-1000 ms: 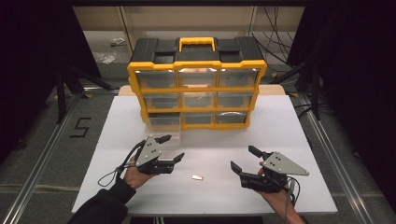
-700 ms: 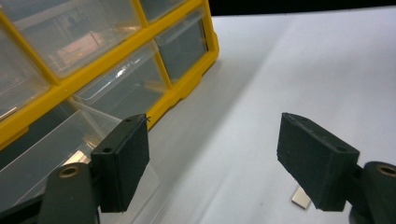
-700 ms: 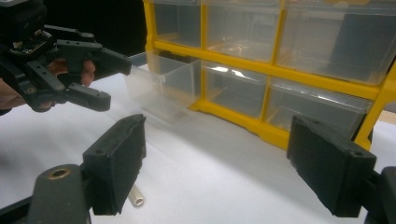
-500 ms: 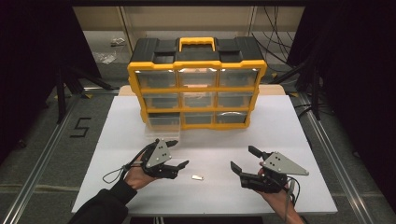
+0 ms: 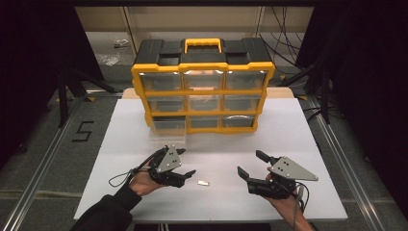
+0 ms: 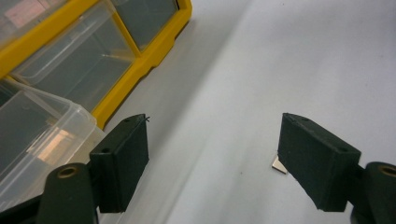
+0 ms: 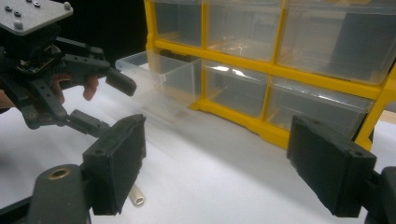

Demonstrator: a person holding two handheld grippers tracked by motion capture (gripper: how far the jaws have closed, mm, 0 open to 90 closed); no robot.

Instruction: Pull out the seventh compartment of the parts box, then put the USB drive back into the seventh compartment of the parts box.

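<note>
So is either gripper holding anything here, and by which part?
Nothing is held. The left gripper and right gripper are both open and empty; the small white piece lies loose on the table.

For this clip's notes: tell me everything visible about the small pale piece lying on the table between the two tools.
The small pale piece is a short, light-coloured, tube-like bit with a hollow-looking end in the right gripper view; its material is unclear. It lies flat on the white table, loose, in front of the yellow drawer organizer. It sits just beside the left tool, whose jaws stand open and apart from it. Nothing touches it but the tabletop.
</note>
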